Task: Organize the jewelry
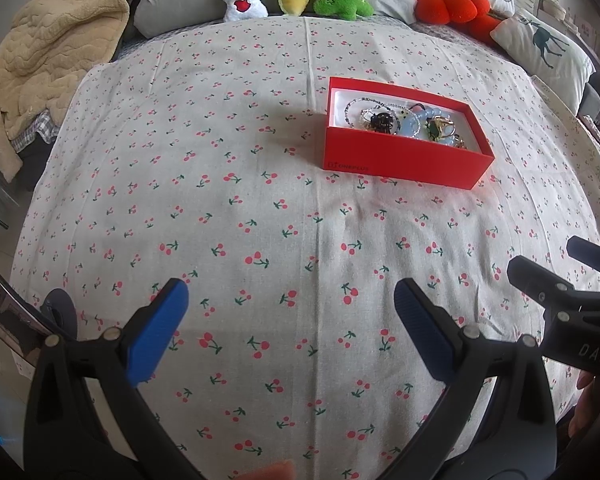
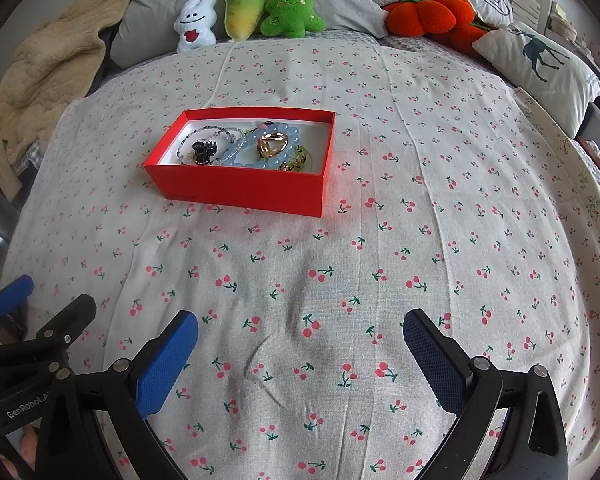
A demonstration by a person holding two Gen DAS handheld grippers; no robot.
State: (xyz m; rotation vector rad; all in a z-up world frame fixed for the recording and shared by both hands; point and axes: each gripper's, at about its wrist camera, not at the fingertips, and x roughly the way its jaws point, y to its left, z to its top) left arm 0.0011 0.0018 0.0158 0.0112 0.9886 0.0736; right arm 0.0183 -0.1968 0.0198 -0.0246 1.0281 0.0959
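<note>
Both grippers hang over the near part of the cherry-print cotton bedsheet [image 2: 300, 264], jaws spread wide and holding nothing: the left gripper [image 1: 291, 332] and, just right of it, the right gripper [image 2: 300, 360]. Farther off sits the open red cardboard box [image 2: 236, 190], with all the jewelry heaped inside: a pale blue bead bracelet [image 2: 260, 162], a gold heart-shaped clip [image 2: 273, 145], a small black hair claw [image 2: 202, 151] and thin beaded strands [image 1: 356, 109]. These pieces look light, slippery and prone to tangling; pinching one bead string or the clip's rim seems safest.
</note>
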